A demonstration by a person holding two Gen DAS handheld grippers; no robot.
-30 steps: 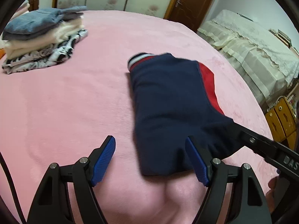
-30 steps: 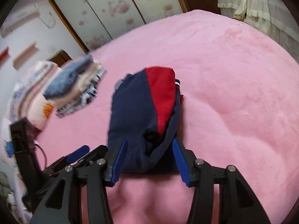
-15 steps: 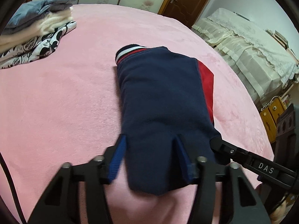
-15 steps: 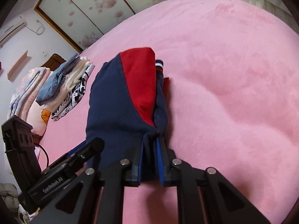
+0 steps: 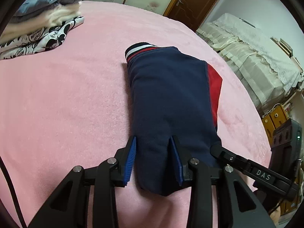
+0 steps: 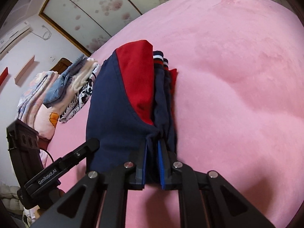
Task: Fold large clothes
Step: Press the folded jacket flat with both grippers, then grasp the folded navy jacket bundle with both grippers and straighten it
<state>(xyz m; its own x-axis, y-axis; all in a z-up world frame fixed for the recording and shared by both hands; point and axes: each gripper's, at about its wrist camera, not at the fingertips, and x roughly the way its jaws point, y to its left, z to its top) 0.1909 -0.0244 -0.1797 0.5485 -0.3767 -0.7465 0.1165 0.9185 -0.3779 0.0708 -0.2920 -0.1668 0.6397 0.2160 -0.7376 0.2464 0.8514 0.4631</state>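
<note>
A folded navy garment [image 5: 171, 95] with a red panel and striped cuffs lies on the pink bed cover [image 5: 66, 95]. My left gripper [image 5: 153, 138] straddles its near left corner; the jaws are closing, and the blue pads press thick navy cloth between them. In the right wrist view the same garment [image 6: 114, 104] shows its layered right edge, and my right gripper [image 6: 153, 141] is shut on a pinch of that edge at the near corner. Each gripper's black finger shows in the other's view, beside the garment's near end.
A stack of folded clothes [image 5: 38, 24] sits at the far left of the bed, also seen as the stack [image 6: 76, 79] beyond the garment. A second bed with a lace cover [image 5: 256, 51] and yellow cabinets [image 5: 275, 117] stand to the right. A door [image 5: 195, 3] is behind.
Both grippers came down onto the garment's near end and their jaws closed from wide apart: the right pinched the edge first, and the left narrowed onto the cloth.
</note>
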